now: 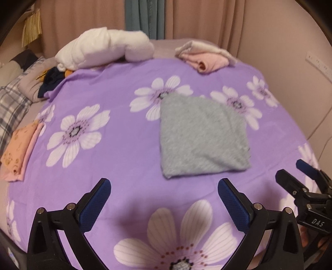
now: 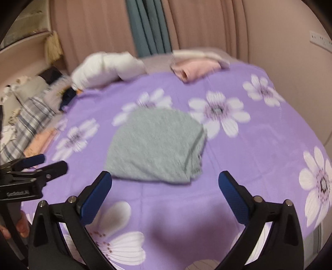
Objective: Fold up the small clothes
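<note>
We hold the left gripper (image 1: 164,192) low in the left wrist view, its two blue-padded fingers (image 1: 97,205) spread wide with nothing between them, only the purple flowered bedsheet (image 1: 116,162) showing in the gap; the right gripper (image 2: 165,187) is the same in its own view, jaws released and empty, hovering over the sheet; each gripper also shows at the edge of the other's view, so the two sit side by side, near each other.

Just beyond both sets of fingertips lies the grey garment (image 1: 200,135), a small knitted piece folded into a compact, roughly square packet, flat on the sheet and touching neither gripper; in the right wrist view its layered edges stack along its right side, though that view is blurred.

Further out, a folded pink garment (image 1: 204,61) with a cream piece beside it rests at the far edge of the bed; a white padded bundle (image 1: 103,50) lies to its left, with a dark navy and orange heap (image 1: 53,80) just below that; an orange and pink folded stack (image 1: 19,149) sits at the left edge of the sheet, near a plaid pillow (image 1: 10,103); pink and teal curtains (image 1: 145,18) hang behind.

We judge that the fold of the grey piece is finished and let go; the next move probably calls for carrying it to a folded pile, or reaching for an unfolded item from the dark heap, closing the pads on cloth alone and not on the sheet.
</note>
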A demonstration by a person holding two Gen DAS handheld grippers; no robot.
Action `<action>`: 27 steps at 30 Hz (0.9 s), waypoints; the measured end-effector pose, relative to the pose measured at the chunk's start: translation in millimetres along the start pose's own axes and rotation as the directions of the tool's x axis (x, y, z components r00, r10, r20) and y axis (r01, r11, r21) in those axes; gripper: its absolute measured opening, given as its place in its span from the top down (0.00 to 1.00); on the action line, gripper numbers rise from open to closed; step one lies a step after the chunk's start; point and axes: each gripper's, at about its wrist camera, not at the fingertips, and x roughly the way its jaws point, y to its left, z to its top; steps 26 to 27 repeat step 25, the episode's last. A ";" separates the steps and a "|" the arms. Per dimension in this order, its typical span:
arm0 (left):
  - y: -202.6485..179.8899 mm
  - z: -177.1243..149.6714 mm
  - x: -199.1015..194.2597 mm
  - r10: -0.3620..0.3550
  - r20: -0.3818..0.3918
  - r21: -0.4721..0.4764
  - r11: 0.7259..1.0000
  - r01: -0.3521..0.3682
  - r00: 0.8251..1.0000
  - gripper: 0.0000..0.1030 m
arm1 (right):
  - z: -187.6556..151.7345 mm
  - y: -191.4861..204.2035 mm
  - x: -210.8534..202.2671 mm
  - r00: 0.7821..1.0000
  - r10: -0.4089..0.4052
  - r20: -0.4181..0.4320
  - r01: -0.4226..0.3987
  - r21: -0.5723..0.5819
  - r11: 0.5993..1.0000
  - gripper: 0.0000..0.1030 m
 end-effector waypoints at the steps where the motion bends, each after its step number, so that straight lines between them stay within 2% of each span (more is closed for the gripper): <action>1: 0.3 -1.7 1.7 0.007 -0.007 -0.002 1.000 -0.007 1.000 0.01 | -3.6 -0.9 3.1 1.000 0.005 -0.011 -0.005 0.005 1.000 0.00; 13: 1.1 -7.5 7.8 0.035 -0.041 0.007 0.999 -0.035 0.999 0.01 | -5.4 4.8 -1.5 1.000 0.013 -0.003 -0.013 -0.006 1.000 0.00; 27: -5.3 -7.4 1.7 0.039 -0.017 0.029 0.999 -0.039 0.999 0.01 | -8.5 8.8 -1.8 1.000 0.014 -0.010 -0.014 -0.011 1.000 0.00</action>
